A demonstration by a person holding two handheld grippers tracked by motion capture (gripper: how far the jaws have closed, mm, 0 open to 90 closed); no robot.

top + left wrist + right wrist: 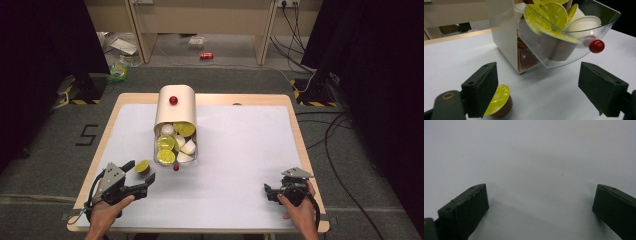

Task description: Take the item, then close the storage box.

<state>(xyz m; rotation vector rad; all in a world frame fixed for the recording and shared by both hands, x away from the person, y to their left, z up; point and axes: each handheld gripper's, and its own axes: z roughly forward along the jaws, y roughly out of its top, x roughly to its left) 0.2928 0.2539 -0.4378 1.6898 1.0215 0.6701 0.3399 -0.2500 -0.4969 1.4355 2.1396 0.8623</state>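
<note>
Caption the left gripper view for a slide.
Open tool beside a loose coffee pod, facing a dispenser's pod-filled clear drawer.

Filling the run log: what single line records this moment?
left gripper open | yellow-lidded brown capsule on table by it | clear drawer open, full | right gripper open, idle

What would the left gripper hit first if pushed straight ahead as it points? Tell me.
Probably the clear drawer of the capsule dispenser, tilted open and full of capsules. The left gripper is open, and the loose capsule sits beside its one jaw, though depth is uncertain.
</note>
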